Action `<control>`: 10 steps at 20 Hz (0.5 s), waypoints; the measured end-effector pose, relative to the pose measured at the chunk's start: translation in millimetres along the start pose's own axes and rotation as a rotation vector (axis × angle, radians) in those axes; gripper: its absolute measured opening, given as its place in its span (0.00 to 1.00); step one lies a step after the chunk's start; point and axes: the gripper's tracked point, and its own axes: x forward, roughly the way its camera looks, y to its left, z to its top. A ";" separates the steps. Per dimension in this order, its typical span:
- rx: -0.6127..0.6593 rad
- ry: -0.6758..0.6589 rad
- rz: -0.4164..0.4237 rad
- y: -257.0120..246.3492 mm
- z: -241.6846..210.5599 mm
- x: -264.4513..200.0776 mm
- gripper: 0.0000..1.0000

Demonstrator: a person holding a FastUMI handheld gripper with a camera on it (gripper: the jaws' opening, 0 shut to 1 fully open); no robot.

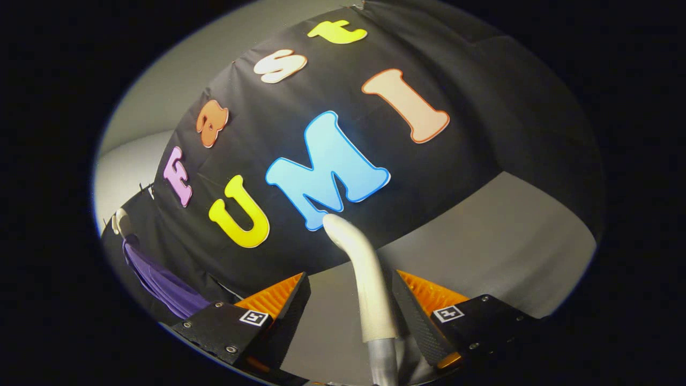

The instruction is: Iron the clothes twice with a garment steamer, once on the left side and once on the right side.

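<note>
Purple garment (161,281), a soft fabric piece hanging from a pale hanger hook (120,221), sits at about nine o'clock from my gripper (348,300), well off to the side against the black booth wall (482,107). Between my jaws rises the garment steamer's cream-white plastic wand (364,279), curved at its tip, with a grey metal tube (383,362) below it. My jaws stand spread: the wand lies close against the right finger, while a clear gap separates it from the left finger, so I judge the hold is not a firm two-sided pinch; I cannot tell whether the right pad truly presses.

My worry is slip. With only one side bearing, the wand may twist or slide down as I swing toward nine o'clock. The nozzle currently points at twelve o'clock, at the wall and away from the cloth, so steam would be wasted. The garment hangs loosely; a hard push could swing it or unhook it. The grey counter (509,252) lies beyond.
</note>
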 end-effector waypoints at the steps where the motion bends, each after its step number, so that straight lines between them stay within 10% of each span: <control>1: 0.028 0.006 0.007 -5.1 1.9 4.7 0.95; 10: 0.219 0.188 0.093 -15.1 -30.1 39.8 0.93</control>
